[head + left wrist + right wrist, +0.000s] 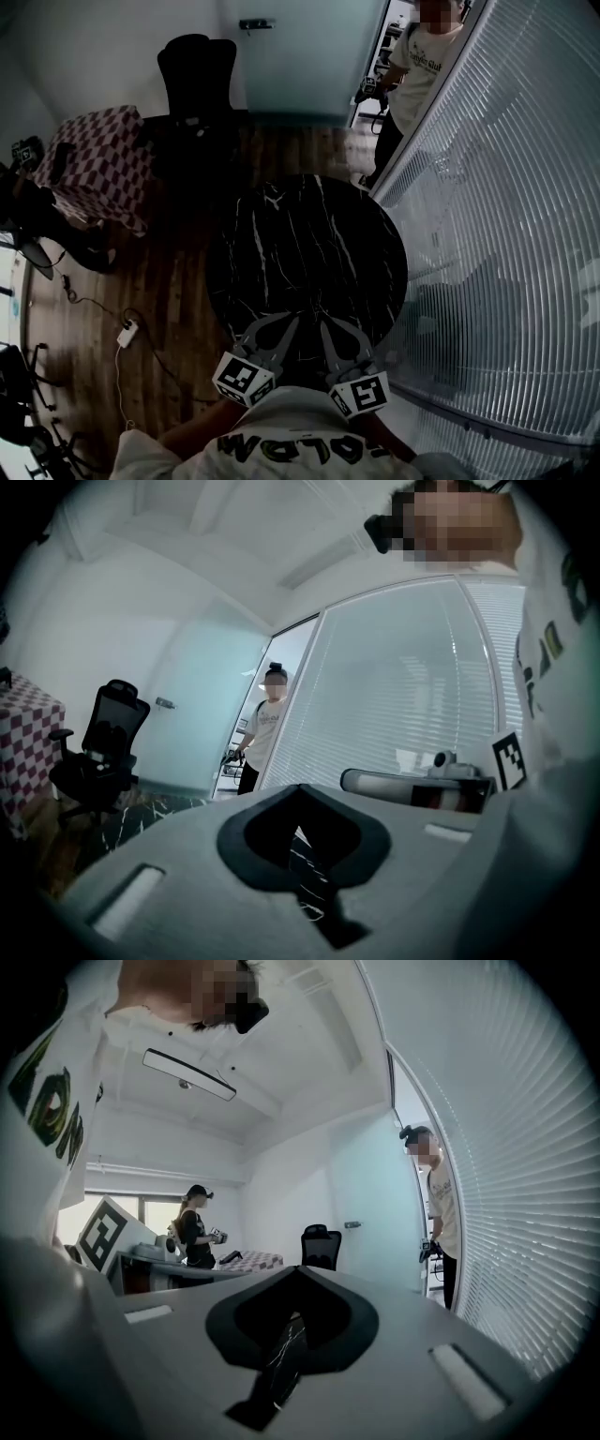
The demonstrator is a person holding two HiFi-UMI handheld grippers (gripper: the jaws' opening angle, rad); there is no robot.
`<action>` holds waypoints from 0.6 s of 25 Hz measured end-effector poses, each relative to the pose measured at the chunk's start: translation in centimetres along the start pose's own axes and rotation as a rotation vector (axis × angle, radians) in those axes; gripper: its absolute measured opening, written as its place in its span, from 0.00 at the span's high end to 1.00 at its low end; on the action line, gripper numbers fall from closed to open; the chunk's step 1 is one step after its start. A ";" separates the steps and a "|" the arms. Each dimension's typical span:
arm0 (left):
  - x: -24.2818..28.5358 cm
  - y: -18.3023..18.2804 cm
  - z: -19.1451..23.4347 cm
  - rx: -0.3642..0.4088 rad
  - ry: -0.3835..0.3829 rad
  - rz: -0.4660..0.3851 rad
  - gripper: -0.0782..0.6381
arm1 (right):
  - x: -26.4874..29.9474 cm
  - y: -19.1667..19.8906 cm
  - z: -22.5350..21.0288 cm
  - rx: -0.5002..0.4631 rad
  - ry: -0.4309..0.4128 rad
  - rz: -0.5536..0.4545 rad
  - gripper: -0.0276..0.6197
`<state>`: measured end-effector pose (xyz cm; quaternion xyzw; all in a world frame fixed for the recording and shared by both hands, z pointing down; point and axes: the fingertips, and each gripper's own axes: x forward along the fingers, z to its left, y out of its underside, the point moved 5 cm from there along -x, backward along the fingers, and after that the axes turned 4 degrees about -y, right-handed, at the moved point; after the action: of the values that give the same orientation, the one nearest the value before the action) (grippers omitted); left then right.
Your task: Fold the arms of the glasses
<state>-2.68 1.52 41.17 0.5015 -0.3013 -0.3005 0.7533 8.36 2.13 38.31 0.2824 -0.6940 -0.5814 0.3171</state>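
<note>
No glasses show in any view. A round black marble table (309, 253) stands in front of me, its top bare where I can see it. My left gripper (284, 325) and right gripper (330, 328) hover side by side over the table's near edge, close to my chest, both pointing outward. In the left gripper view the left gripper (300, 794) has its jaws pressed together with nothing between them. The right gripper (302, 1274) looks the same in its own view: shut and empty. Through each jaw opening only a sliver of the marble shows.
A glass wall with white blinds (506, 234) runs along the right. A person (417, 75) stands in the doorway at the back. A black office chair (192, 70) and a checkered-cloth table (98, 164) sit at the back left. A power strip (127, 328) lies on the wooden floor.
</note>
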 end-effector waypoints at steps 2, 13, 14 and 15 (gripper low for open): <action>0.3 0.7 0.3 -0.024 -0.011 0.015 0.89 | -0.1 0.7 -0.4 0.008 0.003 0.022 0.96; 1.4 9.2 3.9 -0.141 -0.079 0.178 0.86 | 0.5 9.1 -4.6 0.082 0.025 0.200 0.95; 1.5 10.6 4.5 -0.134 -0.088 0.209 0.83 | 0.8 10.5 -5.5 0.093 0.032 0.231 0.95; 1.7 11.9 5.1 -0.133 -0.097 0.235 0.81 | 1.2 11.7 -6.3 0.099 0.038 0.265 0.91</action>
<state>-3.64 1.13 54.19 0.3967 -0.3732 -0.2534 0.7995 12.17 -0.79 50.72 0.2148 -0.7469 -0.4941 0.3898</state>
